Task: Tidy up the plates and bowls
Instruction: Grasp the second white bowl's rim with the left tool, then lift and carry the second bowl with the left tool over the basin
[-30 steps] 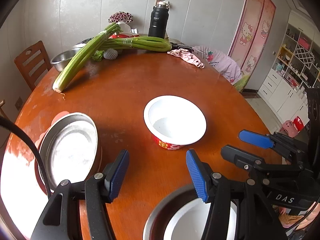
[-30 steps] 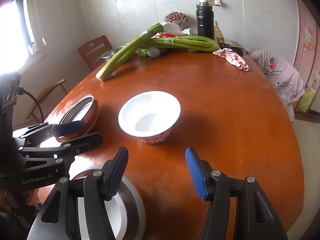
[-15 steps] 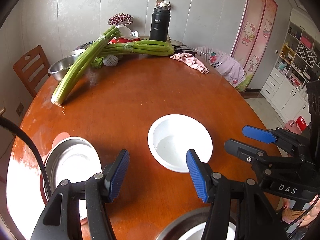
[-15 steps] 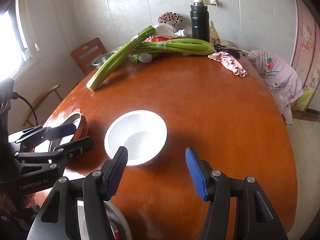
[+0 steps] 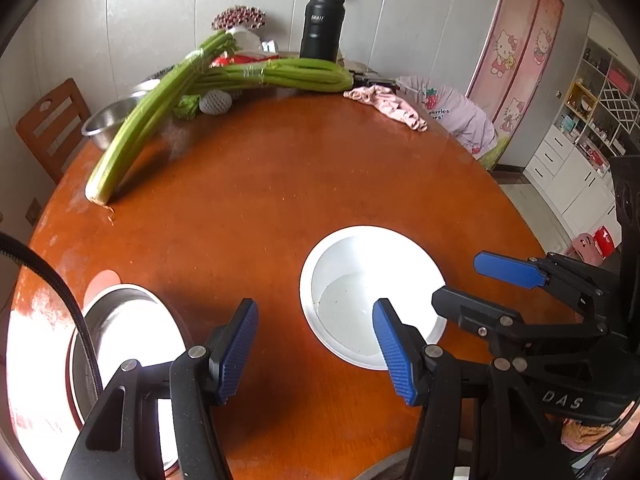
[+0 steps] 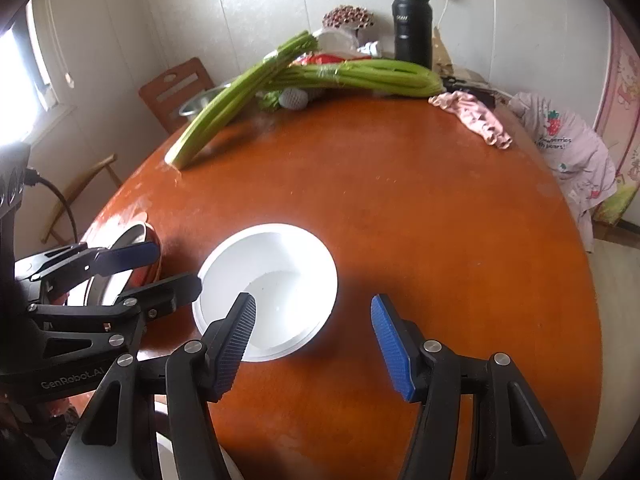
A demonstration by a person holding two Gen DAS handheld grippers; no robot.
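A white bowl [image 5: 372, 292] [image 6: 276, 288] stands upright and empty on the round wooden table [image 5: 280, 184]. To its left a steel plate [image 5: 120, 340] [image 6: 132, 236] rests on a red plate. My left gripper [image 5: 316, 352] hovers open above the table, its right pad over the bowl's near rim. My right gripper [image 6: 312, 346] is open too, its left pad over the bowl's near rim. Each shows in the other's view: the right gripper [image 5: 480, 284] right of the bowl, the left gripper [image 6: 160, 270] between bowl and steel plate. Neither holds anything.
Two celery bundles [image 5: 152, 108] [image 6: 352, 74] lie across the far side, with a black flask [image 5: 322, 28], a steel bowl [image 5: 112, 120] and a pink cloth [image 5: 388, 104]. A wooden chair [image 5: 48, 128] stands beyond the left edge. A pale dish [image 6: 160, 452] peeks in below.
Both grippers have moved forward over the table. The white bowl now sits lower in both views, at the fingertips, and the near steel plate has slipped out at the bottom. Jaw gaps are unchanged.
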